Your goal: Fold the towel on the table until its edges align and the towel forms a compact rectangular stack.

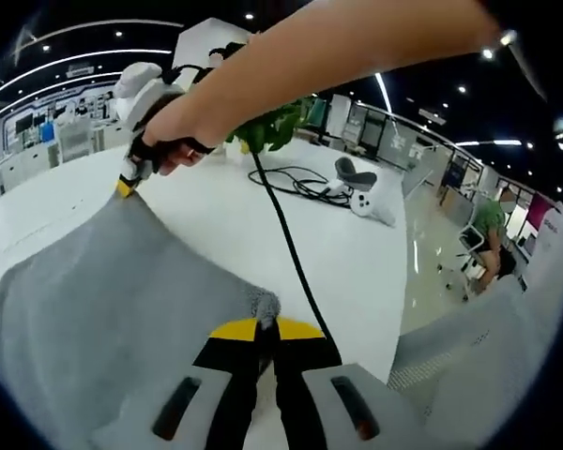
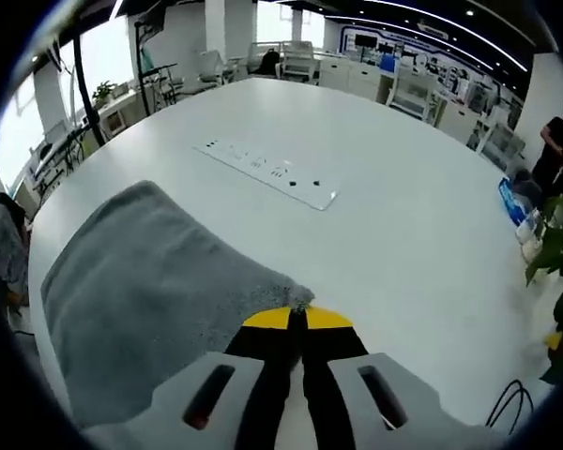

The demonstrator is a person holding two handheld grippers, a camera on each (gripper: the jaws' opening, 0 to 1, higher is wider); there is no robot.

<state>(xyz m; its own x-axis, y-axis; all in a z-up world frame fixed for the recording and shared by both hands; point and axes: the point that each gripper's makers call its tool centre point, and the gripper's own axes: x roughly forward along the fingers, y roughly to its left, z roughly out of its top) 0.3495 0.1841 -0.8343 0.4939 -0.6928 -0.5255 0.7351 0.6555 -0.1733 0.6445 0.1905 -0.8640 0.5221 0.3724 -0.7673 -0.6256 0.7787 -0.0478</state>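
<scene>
Yellow-tipped left hand-held gripper [image 1: 266, 330] is clamped on one corner of the grey terry towel [image 1: 103, 309]. Right hand-held gripper [image 2: 296, 319] pinches the adjacent corner likewise. Towel lies spread across the round white counter [image 2: 403, 216], near its edge; both corners secured, evidently for carrying one edge over in a fold.

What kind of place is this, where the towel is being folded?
Probably an open-plan office or a lab. A large white table bears a grey towel and a power strip. Behind it stand rows of desks under ceiling lights, and a person sits on an office chair.
</scene>
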